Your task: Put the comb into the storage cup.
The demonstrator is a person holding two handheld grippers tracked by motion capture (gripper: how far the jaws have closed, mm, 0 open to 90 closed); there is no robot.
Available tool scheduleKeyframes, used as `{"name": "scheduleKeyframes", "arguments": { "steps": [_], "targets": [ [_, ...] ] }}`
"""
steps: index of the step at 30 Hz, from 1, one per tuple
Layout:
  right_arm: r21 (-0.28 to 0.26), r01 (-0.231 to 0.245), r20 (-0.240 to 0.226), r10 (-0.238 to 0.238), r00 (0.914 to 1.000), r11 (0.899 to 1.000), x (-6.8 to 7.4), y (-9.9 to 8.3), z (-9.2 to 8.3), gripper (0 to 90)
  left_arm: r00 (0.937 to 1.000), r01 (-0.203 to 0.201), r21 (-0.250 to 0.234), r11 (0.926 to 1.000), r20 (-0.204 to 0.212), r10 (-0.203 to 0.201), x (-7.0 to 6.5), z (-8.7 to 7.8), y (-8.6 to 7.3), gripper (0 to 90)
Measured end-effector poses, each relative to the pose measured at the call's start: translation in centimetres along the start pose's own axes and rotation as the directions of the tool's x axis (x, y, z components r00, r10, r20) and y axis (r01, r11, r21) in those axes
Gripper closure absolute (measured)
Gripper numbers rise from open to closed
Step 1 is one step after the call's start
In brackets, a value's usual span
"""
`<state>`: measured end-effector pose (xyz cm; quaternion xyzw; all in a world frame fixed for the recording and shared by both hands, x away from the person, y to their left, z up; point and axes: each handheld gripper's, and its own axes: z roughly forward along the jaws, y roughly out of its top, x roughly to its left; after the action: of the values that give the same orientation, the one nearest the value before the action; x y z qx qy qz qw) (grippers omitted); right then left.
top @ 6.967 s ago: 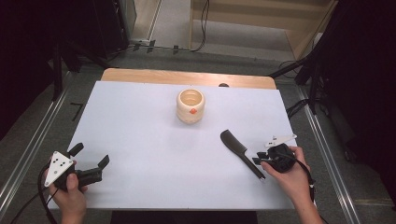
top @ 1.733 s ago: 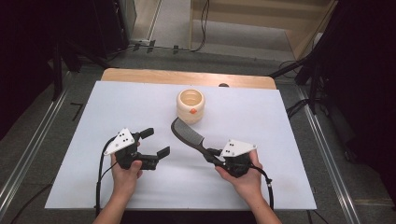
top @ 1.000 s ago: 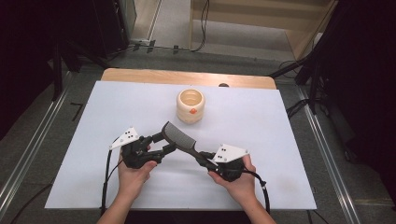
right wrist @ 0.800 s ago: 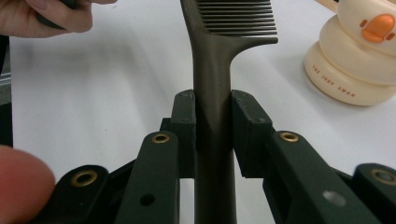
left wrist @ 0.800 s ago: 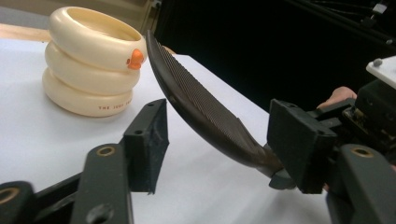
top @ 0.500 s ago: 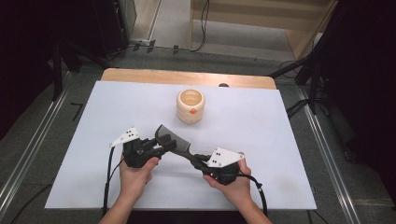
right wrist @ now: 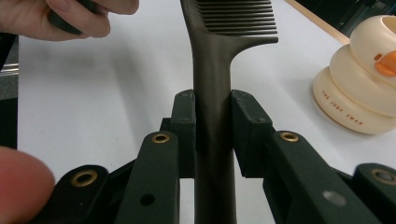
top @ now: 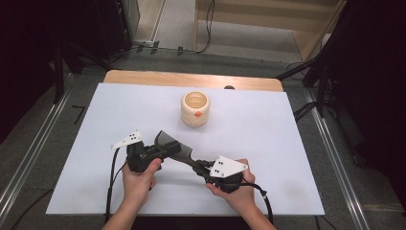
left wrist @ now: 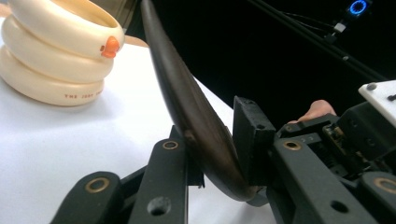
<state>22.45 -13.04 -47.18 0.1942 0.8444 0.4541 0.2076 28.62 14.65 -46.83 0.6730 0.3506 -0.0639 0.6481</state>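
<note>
A dark brown comb (top: 173, 143) hangs just above the white table sheet (top: 268, 139), near its front middle. My right gripper (top: 201, 166) is shut on the comb's handle (right wrist: 212, 70), whose teeth point away from it. My left gripper (top: 164, 150) comes from the left, and its jaws press on the toothed end (left wrist: 187, 102) from both sides. In the left gripper view the comb's spine runs slanted between the pads (left wrist: 254, 135). Both grippers (left wrist: 217, 149) (right wrist: 212, 126) hold the one comb.
A cream ringed cup (top: 195, 108) with an orange duck beak stands upright at the back middle of the sheet, well apart from both grippers. It also shows as the cup (left wrist: 56, 51) (right wrist: 359, 93) in the gripper views. A wooden strip (top: 191, 79) borders the far edge.
My right gripper carried the comb from the right side to the front middle. My left gripper came in from the left and closed on the toothed end.
</note>
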Motion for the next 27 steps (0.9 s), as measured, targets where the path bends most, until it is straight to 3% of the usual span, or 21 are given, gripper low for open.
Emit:
{"name": "scheduleKeyframes", "arguments": {
  "steps": [4, 6, 9, 14, 19, 22, 24, 27],
  "targets": [
    [-0.014, 0.037, 0.043, -0.037, 0.9984, 0.999, 0.5, -0.2, 0.2, 70.9, 0.9972, 0.027, -0.016, 0.9995, 0.071, -0.026, 0.1, -0.2, 0.1, 81.5],
    [-0.031, 0.050, 0.057, -0.048, 0.9972, 0.998, 0.7, -0.4, 0.3, 70.9, 0.9923, 0.049, -0.028, 0.9984, 0.115, -0.045, 0.0, -0.2, 0.2, 85.2],
    [-0.066, 0.038, 0.064, -0.034, 0.9974, 0.997, 1.0, -0.7, 0.7, 69.9, 0.9931, 0.043, -0.029, 0.9986, 0.110, -0.040, -0.1, -0.4, 0.4, 85.9],
    [-0.092, -0.045, 0.030, 0.048, 0.9984, 0.995, 0.5, -1.0, 1.0, 43.9, 0.9956, 0.030, -0.052, 0.9982, 0.090, -0.025, -0.1, -1.1, 0.7, 86.0],
    [-0.117, -0.144, -0.012, 0.143, 0.9896, 0.983, -0.2, -1.3, 0.5, 25.1, 0.9984, -0.032, -0.070, 0.9970, 0.044, 0.035, -0.4, -1.8, 1.0, 86.1],
    [-0.134, -0.216, -0.039, 0.213, 0.9763, 0.967, -0.9, -1.6, 0.3, 7.9, 0.9977, -0.060, -0.076, 0.9953, 0.028, 0.062, -0.5, -2.1, 1.2, 86.0],
    [-0.143, -0.253, -0.023, 0.252, 0.9675, 0.957, -1.2, -2.0, 0.2, 1.3, 0.9972, -0.071, -0.079, 0.9943, 0.017, 0.073, -0.6, -2.2, 1.3, 86.0],
    [-0.150, -0.291, -0.023, 0.291, 0.9565, 0.945, -1.8, -2.5, 0.0, 0.0, 0.9971, -0.075, -0.088, 0.9933, 0.006, 0.076, -0.6, -2.5, 1.4, 86.0]
  ]
}}
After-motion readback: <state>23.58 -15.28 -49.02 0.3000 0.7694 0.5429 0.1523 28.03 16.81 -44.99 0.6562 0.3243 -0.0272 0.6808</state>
